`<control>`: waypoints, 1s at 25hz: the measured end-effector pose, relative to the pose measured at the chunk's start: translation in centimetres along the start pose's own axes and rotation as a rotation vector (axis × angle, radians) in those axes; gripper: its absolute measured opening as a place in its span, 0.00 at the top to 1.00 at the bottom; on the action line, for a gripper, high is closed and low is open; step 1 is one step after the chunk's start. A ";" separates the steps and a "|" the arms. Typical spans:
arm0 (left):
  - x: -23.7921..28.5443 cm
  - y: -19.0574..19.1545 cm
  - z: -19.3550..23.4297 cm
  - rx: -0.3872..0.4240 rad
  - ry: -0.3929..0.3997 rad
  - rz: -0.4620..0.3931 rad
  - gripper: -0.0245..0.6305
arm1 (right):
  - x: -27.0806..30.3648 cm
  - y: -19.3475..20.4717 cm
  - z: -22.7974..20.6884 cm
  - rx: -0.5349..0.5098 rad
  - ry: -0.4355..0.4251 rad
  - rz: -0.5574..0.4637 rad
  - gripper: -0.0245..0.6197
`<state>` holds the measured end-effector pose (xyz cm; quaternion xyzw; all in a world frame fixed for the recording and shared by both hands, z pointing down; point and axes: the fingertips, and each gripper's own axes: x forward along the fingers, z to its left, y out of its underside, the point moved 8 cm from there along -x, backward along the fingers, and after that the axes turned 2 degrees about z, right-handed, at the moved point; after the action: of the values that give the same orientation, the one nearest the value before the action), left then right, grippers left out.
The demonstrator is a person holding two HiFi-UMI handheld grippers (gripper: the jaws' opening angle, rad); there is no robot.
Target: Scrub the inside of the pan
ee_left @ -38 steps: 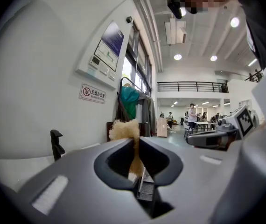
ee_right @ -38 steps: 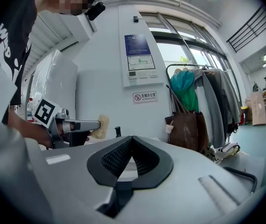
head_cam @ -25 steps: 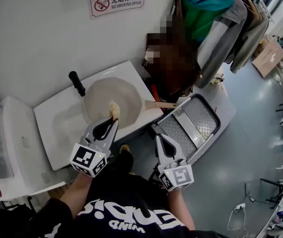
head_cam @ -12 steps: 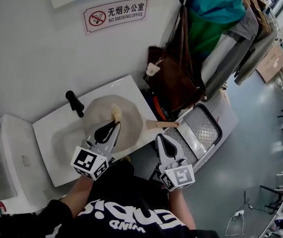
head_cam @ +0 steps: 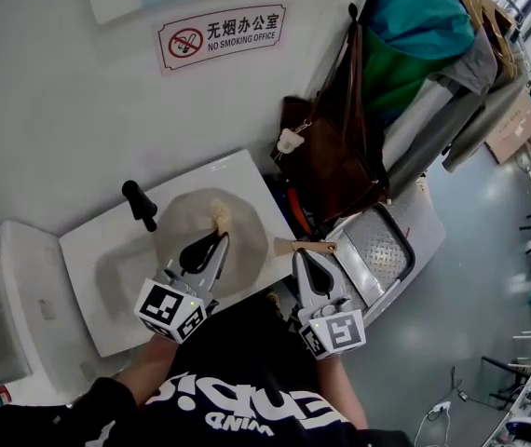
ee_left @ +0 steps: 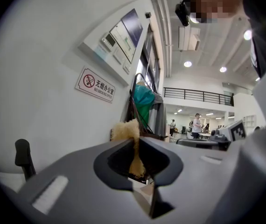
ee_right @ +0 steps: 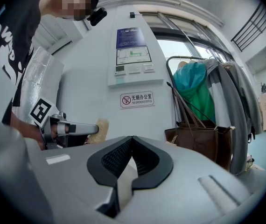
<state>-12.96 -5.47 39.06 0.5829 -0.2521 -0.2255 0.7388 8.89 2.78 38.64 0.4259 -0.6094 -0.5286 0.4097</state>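
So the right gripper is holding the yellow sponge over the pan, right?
Not quite. The left gripper holds the yellow sponge over the pan. The right gripper is shut with nothing in it. The left gripper view shows the sponge pinched in its jaws.

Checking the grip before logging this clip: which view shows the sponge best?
The left gripper view: the sponge sits close and central, pinched between the left gripper's shut jaws. The head view shows it only as a small tan tuft over the pan. The right gripper view shows it small, side-on, at the left gripper's tip.
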 end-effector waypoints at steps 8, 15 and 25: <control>1.9 -0.1 -0.7 0.047 -0.027 0.016 0.92 | 0.8 -1.2 -2.6 -0.020 -0.045 -0.013 0.95; 2.9 0.4 -0.4 0.037 -0.061 0.033 0.92 | 2.1 -1.1 -4.0 -0.044 -0.108 0.011 0.95; 4.1 1.0 -0.5 0.031 -0.073 0.061 0.92 | 4.5 -0.3 -4.4 -0.155 -0.284 0.166 0.66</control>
<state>-9.48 -7.47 40.40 0.5777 -0.3001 -0.2200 0.7265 11.77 -2.83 39.03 0.2623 -0.6517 -0.5931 0.3934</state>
